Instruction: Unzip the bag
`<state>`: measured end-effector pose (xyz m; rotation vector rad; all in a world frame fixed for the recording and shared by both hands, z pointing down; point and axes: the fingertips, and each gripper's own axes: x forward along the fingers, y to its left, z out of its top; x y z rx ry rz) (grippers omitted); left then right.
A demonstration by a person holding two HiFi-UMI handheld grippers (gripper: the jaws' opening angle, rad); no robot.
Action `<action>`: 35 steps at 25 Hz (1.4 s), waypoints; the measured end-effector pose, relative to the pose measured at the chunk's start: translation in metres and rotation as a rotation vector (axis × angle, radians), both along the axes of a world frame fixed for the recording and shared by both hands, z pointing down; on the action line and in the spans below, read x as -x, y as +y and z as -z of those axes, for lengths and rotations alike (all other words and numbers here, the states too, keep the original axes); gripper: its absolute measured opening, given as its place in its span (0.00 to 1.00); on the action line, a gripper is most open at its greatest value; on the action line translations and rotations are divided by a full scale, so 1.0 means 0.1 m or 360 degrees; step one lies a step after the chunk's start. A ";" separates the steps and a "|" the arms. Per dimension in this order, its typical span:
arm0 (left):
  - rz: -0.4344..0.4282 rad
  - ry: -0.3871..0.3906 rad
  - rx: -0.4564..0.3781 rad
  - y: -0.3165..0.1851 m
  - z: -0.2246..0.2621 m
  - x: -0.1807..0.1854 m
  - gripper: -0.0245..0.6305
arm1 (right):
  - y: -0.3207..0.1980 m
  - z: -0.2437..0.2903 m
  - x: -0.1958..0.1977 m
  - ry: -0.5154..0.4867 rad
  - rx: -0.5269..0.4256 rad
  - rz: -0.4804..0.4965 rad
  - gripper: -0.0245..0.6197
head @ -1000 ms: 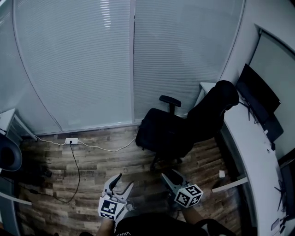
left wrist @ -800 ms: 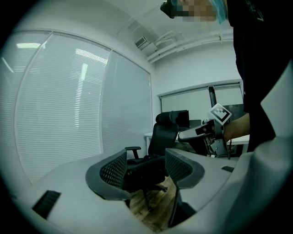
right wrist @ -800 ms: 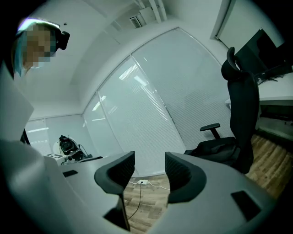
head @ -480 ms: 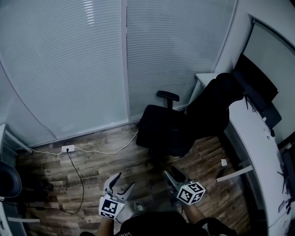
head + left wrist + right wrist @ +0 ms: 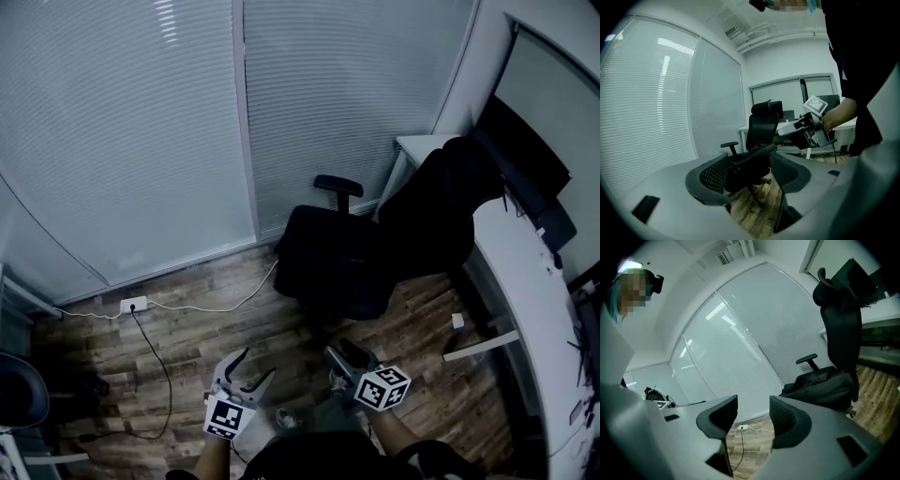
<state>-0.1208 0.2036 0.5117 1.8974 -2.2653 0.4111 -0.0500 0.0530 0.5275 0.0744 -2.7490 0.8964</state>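
Note:
A black bag lies on the seat of a black office chair, a good way in front of both grippers. In the right gripper view the bag shows right of the jaws. The left gripper view has the chair straight ahead between the jaws. My left gripper is held low over the wooden floor, its jaws opening with nothing between them. My right gripper stands open and empty beside it, and also shows as the right gripper in the left gripper view.
A white desk with a dark monitor runs along the right. A power strip and its cable lie on the floor by the blinds. Part of another chair shows at the left edge.
The head view has shifted, so the chair and bag sit slightly lower and nearer the middle. Both grippers stay low near the body, with the left jaws a little wider.

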 end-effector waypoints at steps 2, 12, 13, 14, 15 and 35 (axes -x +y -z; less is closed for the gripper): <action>0.0002 -0.0003 0.0023 -0.09 -0.07 0.05 0.48 | -0.06 -0.11 0.10 0.0015 0.0021 0.0027 0.34; 0.0124 0.0047 0.0054 -0.62 -0.34 0.30 0.48 | -0.46 -0.78 0.58 0.0106 0.0072 0.0186 0.34; 0.0138 0.0049 0.0061 -0.66 -0.37 0.34 0.48 | -0.49 -0.86 0.63 0.0117 0.0076 0.0200 0.34; 0.0148 0.0052 0.0074 -0.67 -0.43 0.37 0.48 | -0.50 -0.95 0.69 0.0127 0.0082 0.0211 0.34; 0.0155 0.0056 0.0086 -0.69 -0.48 0.40 0.49 | -0.51 -1.05 0.74 0.0138 0.0090 0.0221 0.34; 0.0138 0.0037 0.0101 -0.92 -1.09 0.84 0.50 | -0.63 -2.10 1.64 0.0046 0.0084 0.0171 0.33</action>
